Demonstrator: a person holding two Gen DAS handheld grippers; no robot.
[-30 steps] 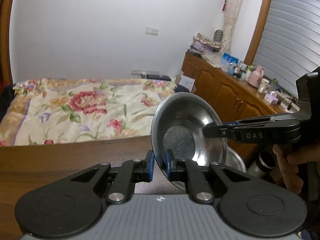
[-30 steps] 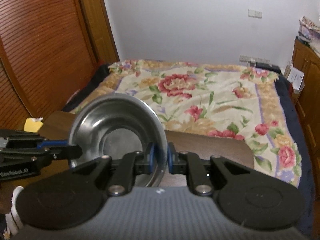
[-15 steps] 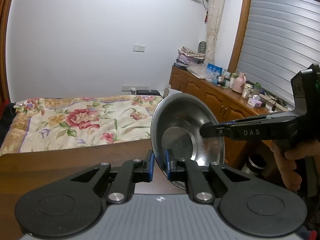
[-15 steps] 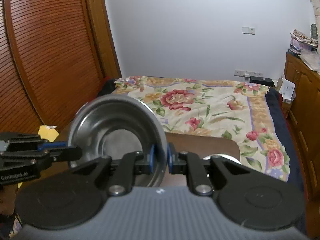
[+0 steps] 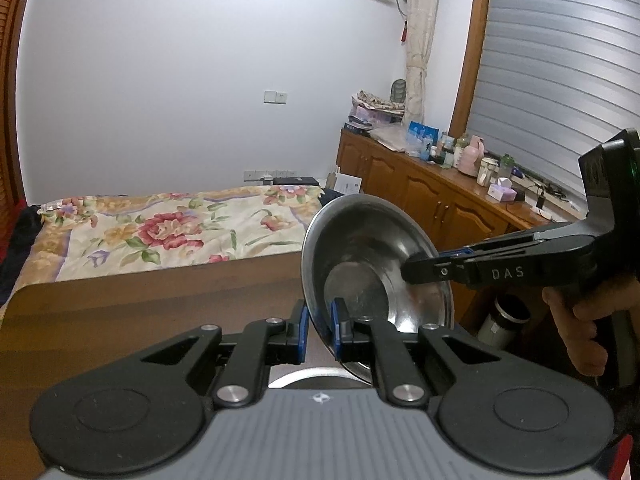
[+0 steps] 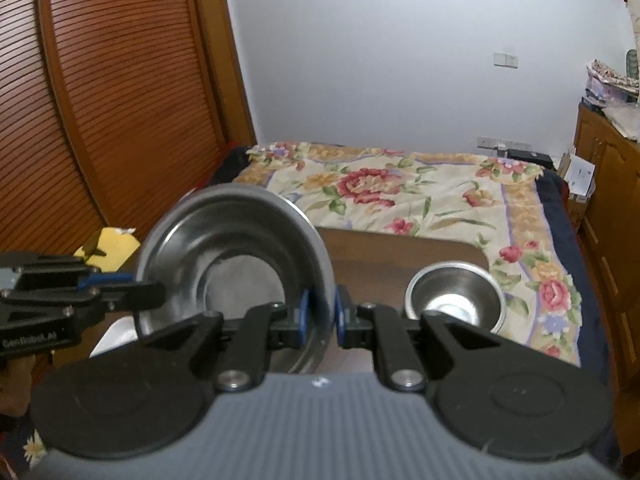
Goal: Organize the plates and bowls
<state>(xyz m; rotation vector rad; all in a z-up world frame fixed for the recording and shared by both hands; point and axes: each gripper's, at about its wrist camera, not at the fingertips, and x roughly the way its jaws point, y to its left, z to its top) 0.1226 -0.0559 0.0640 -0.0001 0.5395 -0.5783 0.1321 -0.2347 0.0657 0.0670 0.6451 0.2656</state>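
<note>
Bedroom setting: a bed (image 6: 404,196) with a floral cover lies beyond the brown table (image 6: 400,256). I hold one steel bowl (image 5: 372,268) above the table between both tools, tilted on edge. My left gripper (image 5: 319,330) pinches its near rim in the left wrist view; my right gripper (image 6: 320,316) pinches the opposite rim, entering the left view from the right, with my hand (image 5: 592,312) on its handle. A second steel bowl (image 6: 454,300) sits upright on the table, right of the held one.
</note>
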